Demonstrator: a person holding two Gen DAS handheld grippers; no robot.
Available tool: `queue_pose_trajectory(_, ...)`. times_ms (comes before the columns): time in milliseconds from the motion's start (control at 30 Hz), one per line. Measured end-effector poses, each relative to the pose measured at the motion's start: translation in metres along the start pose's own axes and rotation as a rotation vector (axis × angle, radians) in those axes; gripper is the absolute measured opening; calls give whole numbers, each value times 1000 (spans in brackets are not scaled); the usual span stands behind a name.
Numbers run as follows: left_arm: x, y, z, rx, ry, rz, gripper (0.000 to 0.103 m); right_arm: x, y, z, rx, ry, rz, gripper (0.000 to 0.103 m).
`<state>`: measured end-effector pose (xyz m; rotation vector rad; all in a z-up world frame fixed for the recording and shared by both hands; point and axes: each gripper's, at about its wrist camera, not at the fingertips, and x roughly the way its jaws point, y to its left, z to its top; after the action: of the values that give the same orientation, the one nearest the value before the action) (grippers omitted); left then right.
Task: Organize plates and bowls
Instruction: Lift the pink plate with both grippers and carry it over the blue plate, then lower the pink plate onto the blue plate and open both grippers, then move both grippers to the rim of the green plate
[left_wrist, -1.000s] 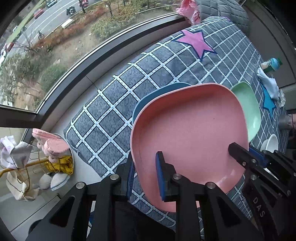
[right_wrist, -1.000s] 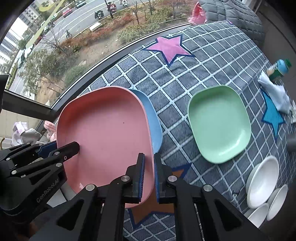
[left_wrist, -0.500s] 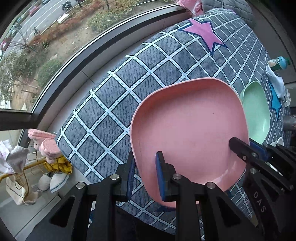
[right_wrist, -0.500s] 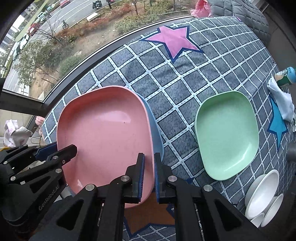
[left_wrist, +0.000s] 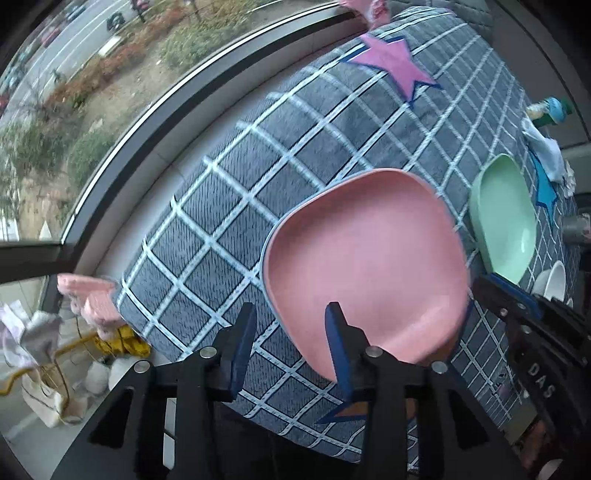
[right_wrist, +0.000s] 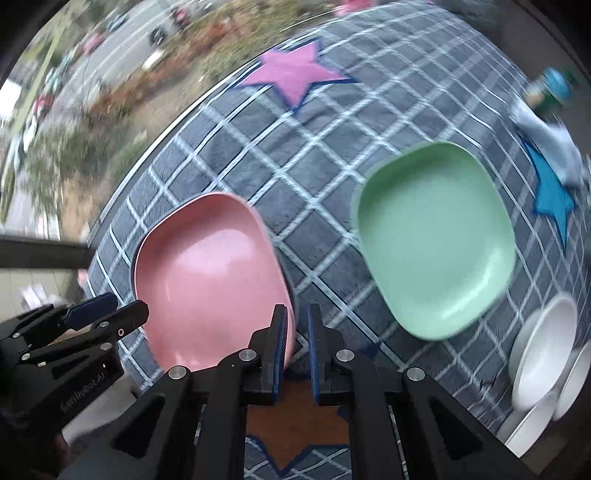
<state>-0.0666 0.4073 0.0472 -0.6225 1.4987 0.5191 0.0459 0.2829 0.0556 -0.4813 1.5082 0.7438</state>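
Currently the rounded-square pink plastic plate (left_wrist: 365, 251) lies near the window-side corner of the checked grey worktop (left_wrist: 236, 192), seemingly atop another plate. Left gripper (left_wrist: 290, 341) fingers have just been opening, releasing its rim; right gripper (right_wrist: 295, 345) fingers clamp the opposite rim. Lifting from one side could tilt the plate off-stack.

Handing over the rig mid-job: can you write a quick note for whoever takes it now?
Left gripper: jaws have just been opening, now clear of the pink plate rim.
Right gripper: shut on the pink plate's near edge.
Pink plate sits on the blue plate, only a sliver showing, on the checked cloth.
Green plate lies alone to the right; white bowls at the far right edge.
Done: pink stacked on blue.
Left: release right, stack the green plate, gather the bowls.
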Motion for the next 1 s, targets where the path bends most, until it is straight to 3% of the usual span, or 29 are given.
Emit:
queue_pose_trajectory(200, -19, -44, 10, 183, -49, -13, 45, -20, -57, -30, 284, -46, 67, 13)
queue_pose_trajectory(267, -26, -64, 11, 265, -73, -8, 49, -27, -75, -42, 391, -60, 84, 48)
queue_pose_trajectory(300, -32, -79, 11, 331, -95, 2, 51, -33, -82, -48, 446, -73, 80, 81)
queue_pose_trajectory(367, -39, -97, 9, 414, -125, 18, 73, -50, -94, -60, 524, -148, 90, 83)
queue_pose_trajectory(400, -45, -109, 7, 465, -144, 30, 78, -54, -93, -65, 537, -155, 86, 83)
queue_pose_trajectory(567, -53, -137, 2, 582, -141, -30, 79, -74, -102, -86, 598, -170, 34, 83)
queue_pose_trajectory(667, -60, -152, -6, 624, -178, -38, 79, -85, -105, -102, 630, -181, 2, 83)
queue_pose_trajectory(700, -63, -155, -8, 629, -182, -53, 79, -88, -107, -109, 648, -179, -6, 83)
queue_pose_trajectory(800, -70, -161, -18, 631, -172, -146, 79, -98, -115, -130, 701, -190, -12, 101)
queue_pose_trajectory(900, -77, -169, -27, 626, -139, -192, 79, -113, -118, -148, 706, -246, -12, 101)
queue_pose_trajectory(1000, -86, -172, -36, 599, -151, -170, 79, -126, -120, -158, 681, -264, -56, 101)
